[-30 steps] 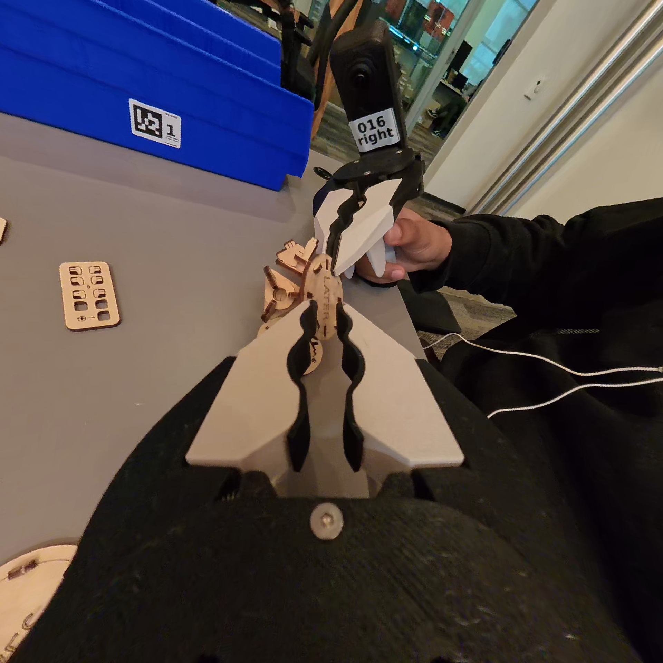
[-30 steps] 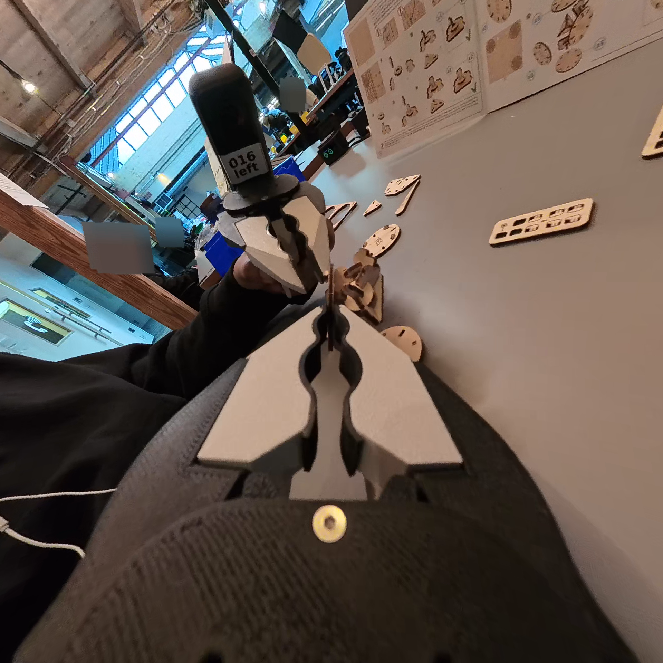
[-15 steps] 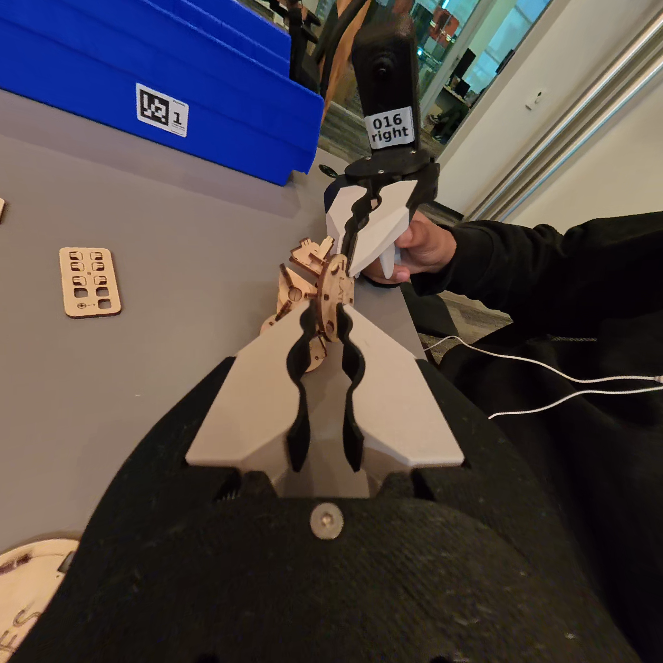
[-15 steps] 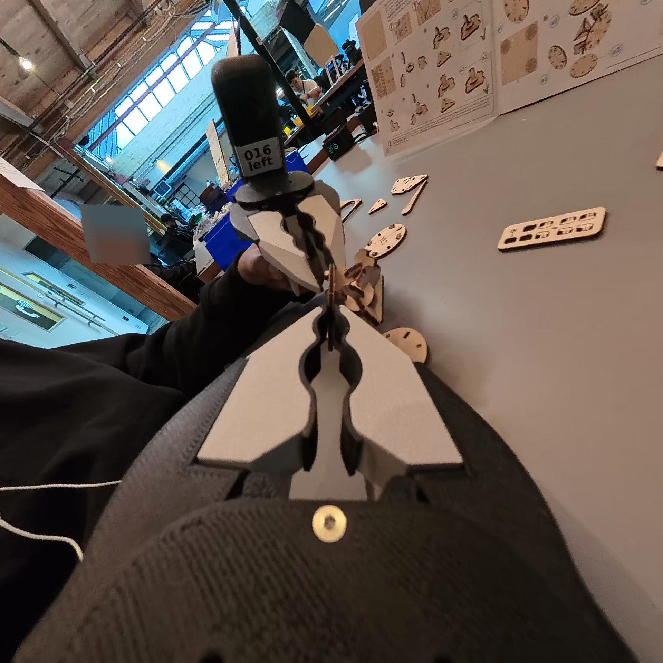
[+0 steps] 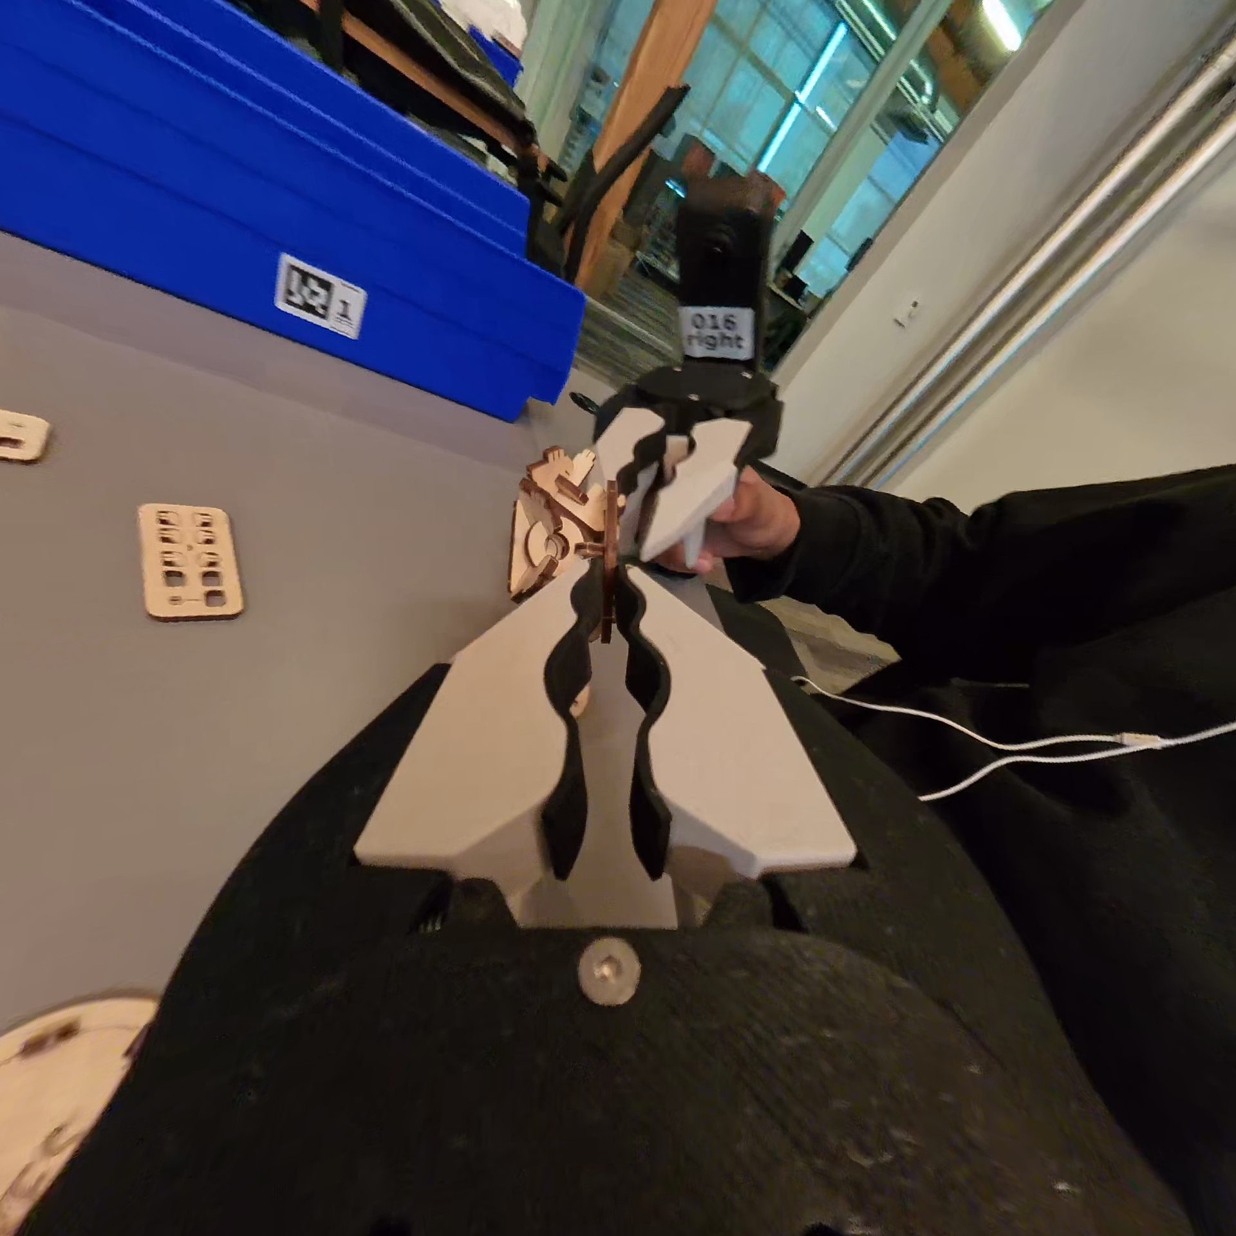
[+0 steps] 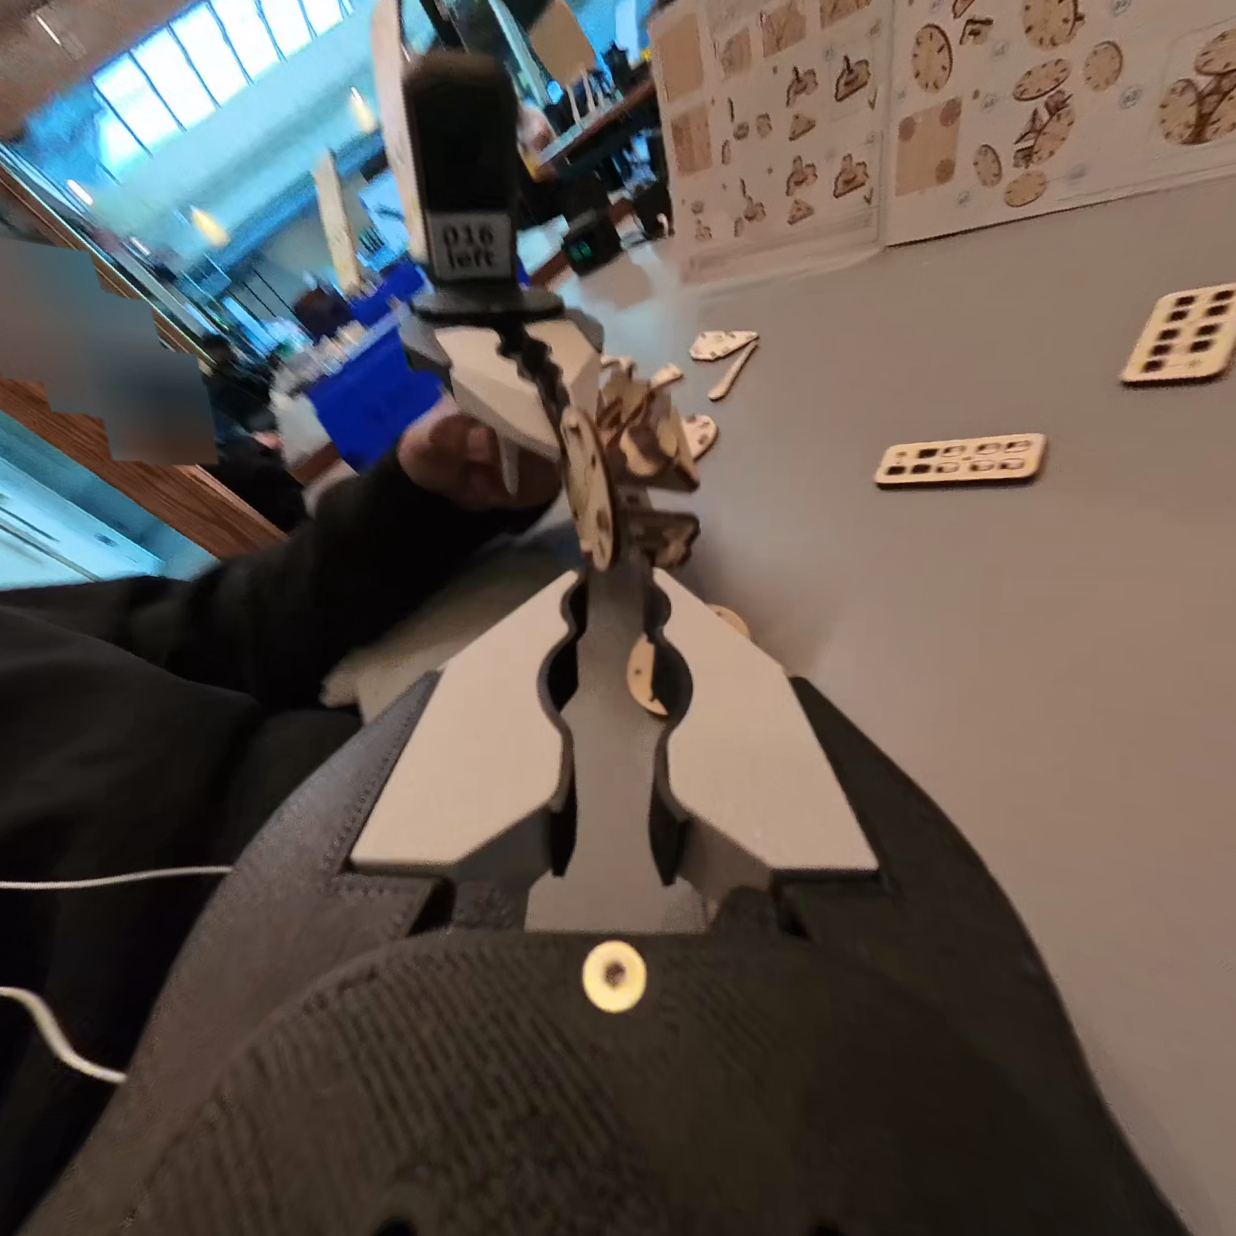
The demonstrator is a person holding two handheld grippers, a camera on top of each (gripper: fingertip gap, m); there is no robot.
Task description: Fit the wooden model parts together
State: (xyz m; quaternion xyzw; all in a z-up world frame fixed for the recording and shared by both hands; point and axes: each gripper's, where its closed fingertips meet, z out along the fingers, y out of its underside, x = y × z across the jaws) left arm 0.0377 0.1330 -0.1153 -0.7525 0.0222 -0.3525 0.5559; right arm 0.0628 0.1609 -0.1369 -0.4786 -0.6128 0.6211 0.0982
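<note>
A wooden assembly, made of a round disc with slotted pieces fixed to one face, is held up over the near edge of the grey table. My left gripper is shut on the disc's edge, which shows edge-on between its pads. The right wrist view shows the left gripper gripping the disc from the far side. My right gripper is open, with its fingertips just short of the disc and nothing between them. The left wrist view shows it standing open beside the disc.
Blue bins stand at the table's far side. Flat wooden cards with holes, loose wooden pieces and a small disc lie on the table. An instruction sheet lies at the back. A white cable crosses a dark sleeve. Spacing between my two grippers at the tips: around 5 cm.
My right gripper was shut on the disc; it has opened, let go and drawn back slightly. My left gripper has closed further on the disc, which has turned edge-on to it.
</note>
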